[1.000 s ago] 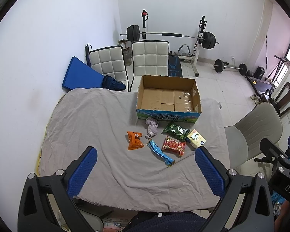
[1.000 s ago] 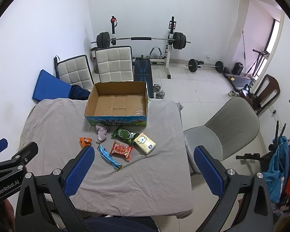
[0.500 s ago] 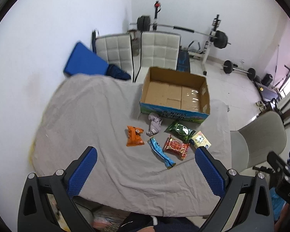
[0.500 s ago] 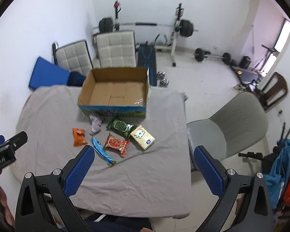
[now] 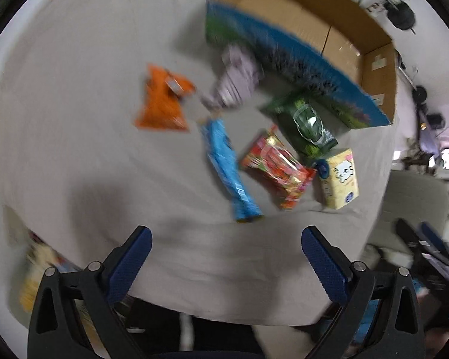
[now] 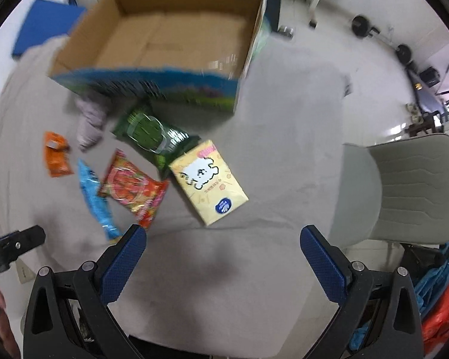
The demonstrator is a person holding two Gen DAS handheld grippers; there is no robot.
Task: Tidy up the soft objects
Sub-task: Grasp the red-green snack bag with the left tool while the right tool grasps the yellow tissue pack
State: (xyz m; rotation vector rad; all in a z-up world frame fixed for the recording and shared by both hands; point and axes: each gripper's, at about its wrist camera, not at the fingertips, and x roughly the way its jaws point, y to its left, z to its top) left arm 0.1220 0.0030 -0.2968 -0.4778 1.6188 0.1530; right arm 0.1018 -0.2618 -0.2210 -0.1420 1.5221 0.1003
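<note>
In front of the cardboard box (image 6: 176, 39), we are holding both the left gripper (image 5: 226, 261) and right gripper (image 6: 223, 258) wide open and empty, the tissue pack (image 6: 208, 181) lying nearest the right one, slanting away leftward.

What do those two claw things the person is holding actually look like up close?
Both look alike. The left gripper and the right gripper each have a matte black plastic frame with triangular cut-outs and small silver pivot bolts. Each frame carries two flat fingers faced with dark blue, finely dimpled pads. No cables or sleeves show. Any lettering on the bodies is too blurred to read.
</note>
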